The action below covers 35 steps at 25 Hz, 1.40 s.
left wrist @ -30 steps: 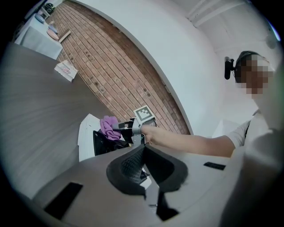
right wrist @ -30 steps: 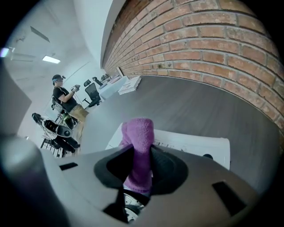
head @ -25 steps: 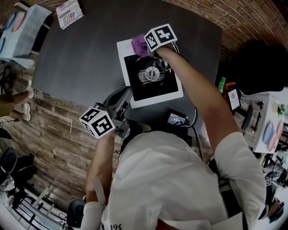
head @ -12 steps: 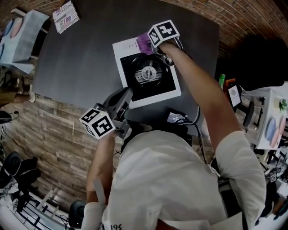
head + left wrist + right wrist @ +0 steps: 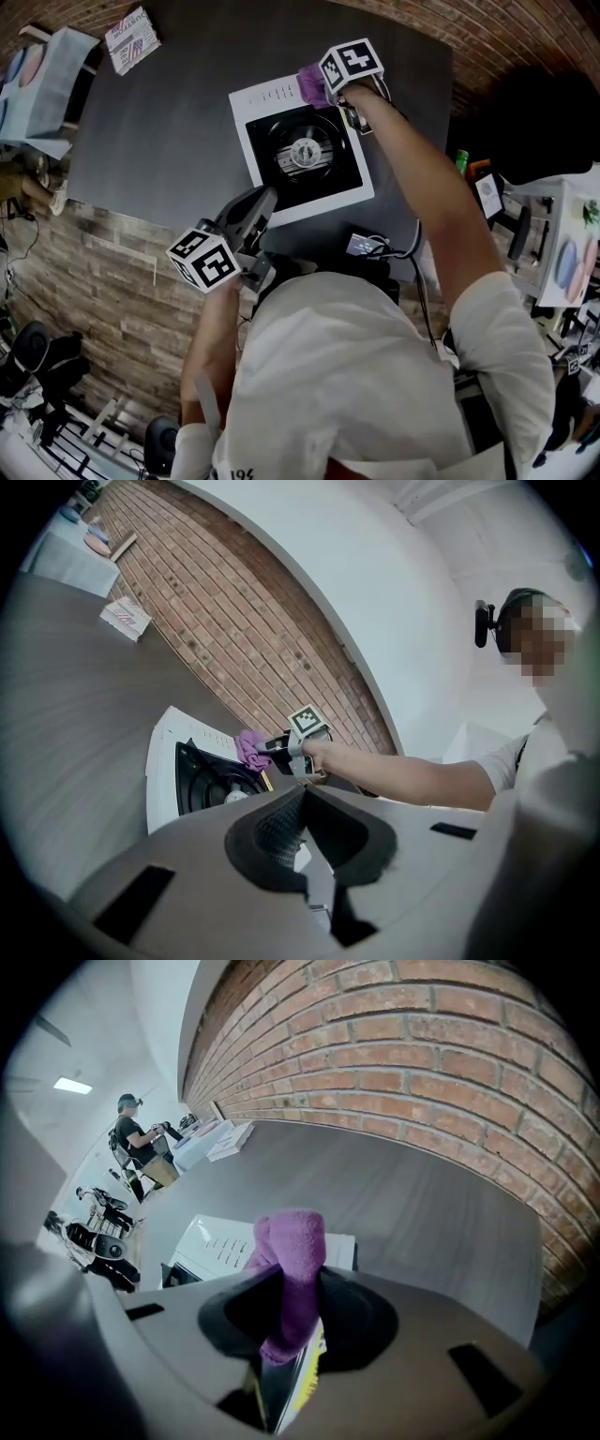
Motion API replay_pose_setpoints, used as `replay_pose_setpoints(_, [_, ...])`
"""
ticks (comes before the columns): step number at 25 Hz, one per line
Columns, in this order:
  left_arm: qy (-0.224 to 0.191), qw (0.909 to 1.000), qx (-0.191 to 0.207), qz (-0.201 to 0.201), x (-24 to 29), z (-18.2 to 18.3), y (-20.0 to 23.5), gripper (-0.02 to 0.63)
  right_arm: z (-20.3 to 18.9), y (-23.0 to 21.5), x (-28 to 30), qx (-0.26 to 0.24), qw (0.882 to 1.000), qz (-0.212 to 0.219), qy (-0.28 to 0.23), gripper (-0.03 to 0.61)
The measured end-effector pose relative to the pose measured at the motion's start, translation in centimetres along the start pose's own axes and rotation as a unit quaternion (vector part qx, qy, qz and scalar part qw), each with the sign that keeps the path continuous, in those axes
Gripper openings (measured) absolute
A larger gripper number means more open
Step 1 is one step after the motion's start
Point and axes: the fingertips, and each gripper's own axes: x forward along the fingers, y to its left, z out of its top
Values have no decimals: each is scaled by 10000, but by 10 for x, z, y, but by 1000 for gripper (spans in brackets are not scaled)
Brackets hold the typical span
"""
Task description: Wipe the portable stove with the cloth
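The portable stove [image 5: 251, 117] is white with a black burner well and sits mid-table; it also shows in the left gripper view [image 5: 161, 771]. My right gripper [image 5: 323, 91] is at the stove's far right corner, shut on a purple cloth [image 5: 310, 84]. The cloth [image 5: 292, 1241] sticks up between the jaws of that gripper [image 5: 291, 1312], over the stove's white edge [image 5: 225, 1246]. My left gripper [image 5: 262, 199] hangs near the table's front edge, short of the stove. Its jaws [image 5: 302, 803] are shut and hold nothing.
The dark grey table [image 5: 159, 122] carries a printed packet [image 5: 129, 28] at its far left corner. A small black device with a cable [image 5: 366, 246] lies at the front edge. A brick wall [image 5: 422, 1063] runs behind the table. Another person [image 5: 131, 1133] stands far off.
The right gripper has slid the purple cloth along the stove's far edge toward its right corner. The left gripper has stayed where it was.
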Motion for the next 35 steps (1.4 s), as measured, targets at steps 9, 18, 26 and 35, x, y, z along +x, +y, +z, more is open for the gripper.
replay_pose_setpoints(9, [63,10000,12,-12,2,-4,-2,5,-2,-22,-8,-9,9997,-247,-56,114])
replay_pose_setpoints(18, [-1,10000,-69,39,-5,-6,3,5,0,-58,-36,-1073,9838,-1433,-34,104])
replay_pose_setpoints(26, [-47,10000,-67,-39,-10,-5,1,5,-9,-67,-61,-1127,9809,-1576,-171,104])
replay_pose_setpoints(35, [6,9997,-95,-206,-9,-10,-5,5,-8,-46,-71,-443,9913,-1065,-635,104])
